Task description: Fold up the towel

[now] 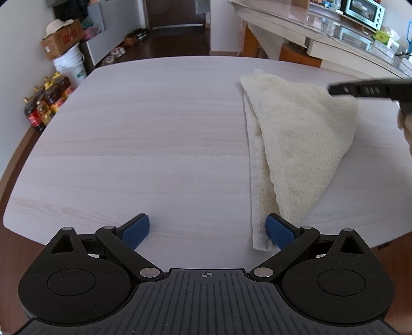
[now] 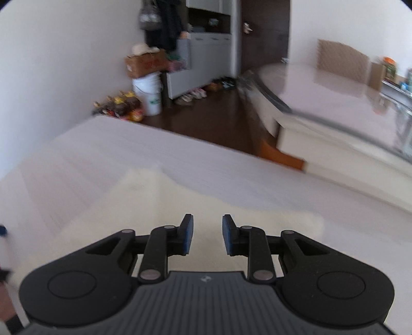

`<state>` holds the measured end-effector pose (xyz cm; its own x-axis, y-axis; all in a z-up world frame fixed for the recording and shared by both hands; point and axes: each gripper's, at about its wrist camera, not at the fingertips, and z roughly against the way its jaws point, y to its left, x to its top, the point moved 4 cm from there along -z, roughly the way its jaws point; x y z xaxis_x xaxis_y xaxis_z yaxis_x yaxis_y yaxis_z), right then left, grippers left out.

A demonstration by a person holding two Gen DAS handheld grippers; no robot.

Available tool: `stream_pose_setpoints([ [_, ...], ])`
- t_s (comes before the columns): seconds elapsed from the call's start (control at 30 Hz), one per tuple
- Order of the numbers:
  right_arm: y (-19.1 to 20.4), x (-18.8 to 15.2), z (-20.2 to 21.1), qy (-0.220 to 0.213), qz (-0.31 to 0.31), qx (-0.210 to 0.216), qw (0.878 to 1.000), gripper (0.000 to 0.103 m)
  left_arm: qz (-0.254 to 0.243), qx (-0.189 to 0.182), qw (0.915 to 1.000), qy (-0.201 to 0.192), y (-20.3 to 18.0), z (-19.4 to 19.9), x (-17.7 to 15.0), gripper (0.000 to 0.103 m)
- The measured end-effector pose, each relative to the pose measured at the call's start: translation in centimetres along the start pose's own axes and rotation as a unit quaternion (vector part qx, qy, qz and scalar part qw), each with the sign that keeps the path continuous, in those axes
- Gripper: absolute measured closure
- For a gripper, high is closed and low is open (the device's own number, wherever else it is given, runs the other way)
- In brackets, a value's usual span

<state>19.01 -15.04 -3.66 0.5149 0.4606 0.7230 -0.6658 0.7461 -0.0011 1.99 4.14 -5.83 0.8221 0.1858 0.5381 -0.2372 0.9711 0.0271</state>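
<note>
A cream towel [image 1: 296, 144] lies on the pale wood table [image 1: 141, 144], folded over into a rough triangle on the right side. My left gripper [image 1: 207, 229] is open wide and empty near the table's front edge; its right pad [image 1: 279, 232] touches the towel's near corner. My right gripper [image 2: 207, 235] is open and empty, hovering above the towel [image 2: 154, 206], which is blurred in that view. The right gripper's black finger [image 1: 365, 90] shows in the left wrist view over the towel's far right part.
Oil bottles [image 1: 46, 100], a white bucket [image 1: 70, 65] and a cardboard box [image 1: 61, 38] stand on the floor left of the table. A counter [image 1: 322, 28] with a toaster oven [image 1: 364, 11] runs along the back right.
</note>
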Motion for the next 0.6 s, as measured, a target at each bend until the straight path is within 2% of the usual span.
stream_pose_setpoints([
  [0.13,-1.5,-1.2,-0.7,0.012,0.003,-0.042,0.999,0.077,-0.002,-0.002,1.0000,-0.002,0.1,-0.1,0.1,0.003],
  [0.23,-2.8,-1.3,-0.8,0.011,-0.017,-0.049,0.999,0.073,-0.001,-0.001,1.0000,-0.001,0.2,-0.2,0.2,0.002],
  [0.27,-3.2,-1.3,-0.8,0.011,-0.023,-0.053,0.998,0.069,0.000,0.000,1.0000,-0.001,0.3,-0.2,0.2,0.002],
  [0.37,-3.2,-1.3,-0.3,0.006,-0.027,-0.055,0.998,0.070,0.003,0.001,1.0000,0.001,0.4,-0.2,0.2,0.002],
  [0.47,-2.0,-1.4,1.0,-0.007,-0.029,-0.038,0.999,0.070,0.003,0.000,1.0000,0.002,0.4,-0.1,0.1,0.003],
  [0.6,2.4,-1.6,3.8,-0.036,-0.011,0.028,0.999,0.069,0.025,-0.016,0.9996,-0.003,1.7,0.8,0.1,0.004],
])
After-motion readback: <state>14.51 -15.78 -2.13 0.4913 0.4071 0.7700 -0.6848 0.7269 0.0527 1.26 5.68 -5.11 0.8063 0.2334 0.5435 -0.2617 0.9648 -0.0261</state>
